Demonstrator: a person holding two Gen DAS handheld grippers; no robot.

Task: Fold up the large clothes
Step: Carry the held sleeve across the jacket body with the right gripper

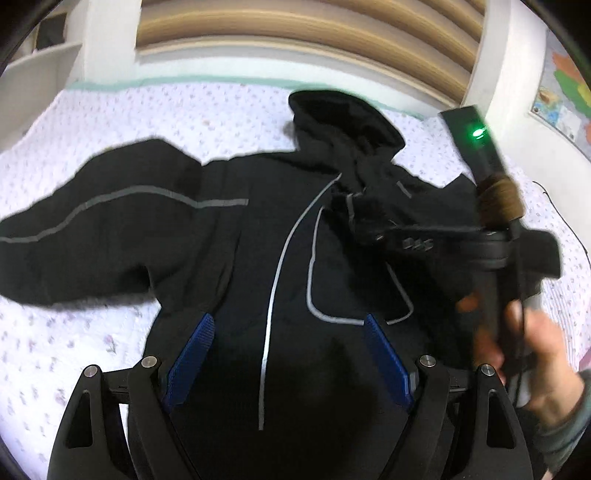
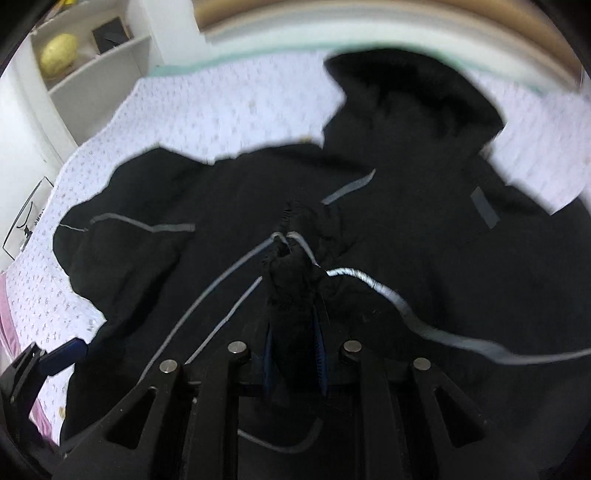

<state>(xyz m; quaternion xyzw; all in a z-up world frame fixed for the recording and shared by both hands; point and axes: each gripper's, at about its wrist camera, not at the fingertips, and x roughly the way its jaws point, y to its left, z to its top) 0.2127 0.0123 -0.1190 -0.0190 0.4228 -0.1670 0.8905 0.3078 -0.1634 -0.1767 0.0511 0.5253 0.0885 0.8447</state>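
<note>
A black hooded jacket with grey reflective stripes lies spread on a bed, hood at the far side, one sleeve stretched out to the left. My left gripper hovers open over the jacket's lower front, blue pads wide apart and empty. My right gripper is shut on a bunched fold of the black jacket and holds it raised above the jacket's chest. The right gripper also shows in the left wrist view, at the right, held by a hand.
The bed has a white quilt with small flowers. A wooden slatted headboard is behind it. White shelves with a yellow object stand at the far left. A pink cloth edge lies at the bed's left side.
</note>
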